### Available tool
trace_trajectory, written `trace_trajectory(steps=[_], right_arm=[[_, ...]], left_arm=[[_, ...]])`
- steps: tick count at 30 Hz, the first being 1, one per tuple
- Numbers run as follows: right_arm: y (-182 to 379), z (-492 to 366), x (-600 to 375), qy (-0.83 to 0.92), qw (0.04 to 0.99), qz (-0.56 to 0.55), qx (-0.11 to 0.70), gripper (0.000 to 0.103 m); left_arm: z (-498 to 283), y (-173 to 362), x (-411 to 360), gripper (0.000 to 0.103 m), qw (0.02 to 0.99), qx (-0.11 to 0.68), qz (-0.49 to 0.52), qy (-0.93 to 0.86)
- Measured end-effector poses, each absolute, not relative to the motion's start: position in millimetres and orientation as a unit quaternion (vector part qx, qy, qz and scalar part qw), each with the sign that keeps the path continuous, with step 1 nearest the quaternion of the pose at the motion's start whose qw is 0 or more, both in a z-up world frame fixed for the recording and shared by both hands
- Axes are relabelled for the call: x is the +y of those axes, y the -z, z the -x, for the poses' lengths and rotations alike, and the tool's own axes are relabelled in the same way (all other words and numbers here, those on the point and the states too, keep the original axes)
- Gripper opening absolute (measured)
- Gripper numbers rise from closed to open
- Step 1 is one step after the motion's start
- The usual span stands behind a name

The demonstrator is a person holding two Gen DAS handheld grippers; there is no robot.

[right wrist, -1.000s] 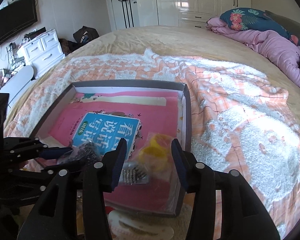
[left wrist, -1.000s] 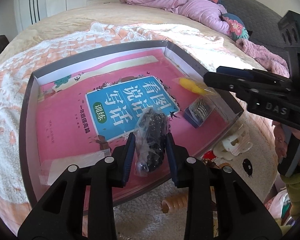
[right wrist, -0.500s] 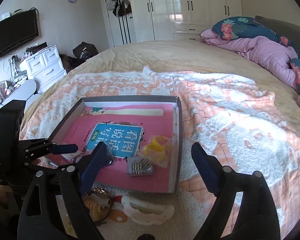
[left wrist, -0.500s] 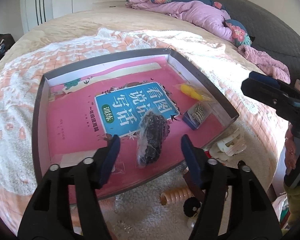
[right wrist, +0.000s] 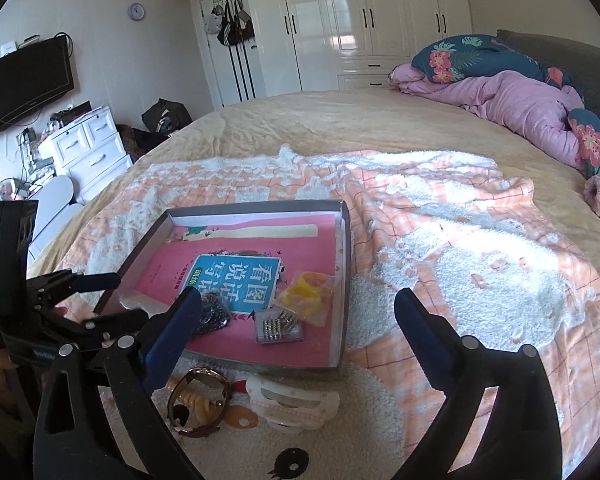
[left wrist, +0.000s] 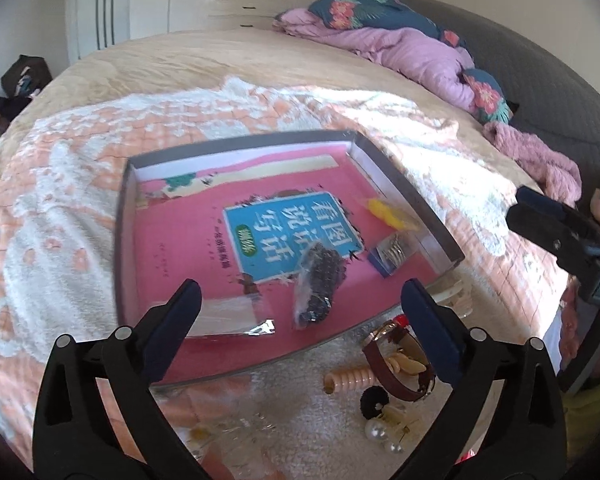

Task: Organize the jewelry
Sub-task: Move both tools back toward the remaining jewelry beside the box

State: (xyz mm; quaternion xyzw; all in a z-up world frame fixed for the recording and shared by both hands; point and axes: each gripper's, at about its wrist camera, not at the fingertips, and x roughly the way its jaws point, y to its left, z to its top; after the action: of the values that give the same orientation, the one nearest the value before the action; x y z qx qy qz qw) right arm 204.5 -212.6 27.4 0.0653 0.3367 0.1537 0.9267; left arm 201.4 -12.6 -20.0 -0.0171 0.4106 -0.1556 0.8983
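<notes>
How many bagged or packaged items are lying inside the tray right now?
4. A dark bead bag near the front edge, a yellow bag by the right wall, a stud card between them, and a clear empty-looking bag at front left. Others may be hidden.

R gripper point(right wrist: 298, 312) jaws wide, just been opening, nothing btwn them, above near edge of grey tray point(right wrist: 344, 280) on blanket point(right wrist: 460, 280). In tray: pink book point(right wrist: 236, 276), yellow item in clear bag point(right wrist: 306, 294), small box w/ studs point(right wrist: 278, 326), dark bead bag point(right wrist: 212, 314). L gripper point(right wrist: 112, 298) at left, jaws apart. Near side of tray, outside: watch point(right wrist: 198, 400), white hair claw point(right wrist: 292, 404).
</notes>
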Motion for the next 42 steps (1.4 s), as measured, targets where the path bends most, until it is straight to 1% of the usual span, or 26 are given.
trace_trajectory(steps=[11,29,42], right_arm=[[-42.1,-191.6,-211.9,-0.162,0.931,-0.066,0.321,0.097],[-76.2,-164.3,-208.6,-0.176,0.94,-0.053,0.288,0.097],[-77.9,-143.0,-201.4,-0.191,0.938,-0.041,0.287,0.097]], left_arm=[[-185.8,-13.3,17.0,0.093,0.915,0.381,0.041,0.124],[-153.2,-55.6,30.8,0.093,0.933,0.336,0.046,0.119],[-120.0,-64.6,47.9,0.093,0.941,0.316,0.062,0.1]])
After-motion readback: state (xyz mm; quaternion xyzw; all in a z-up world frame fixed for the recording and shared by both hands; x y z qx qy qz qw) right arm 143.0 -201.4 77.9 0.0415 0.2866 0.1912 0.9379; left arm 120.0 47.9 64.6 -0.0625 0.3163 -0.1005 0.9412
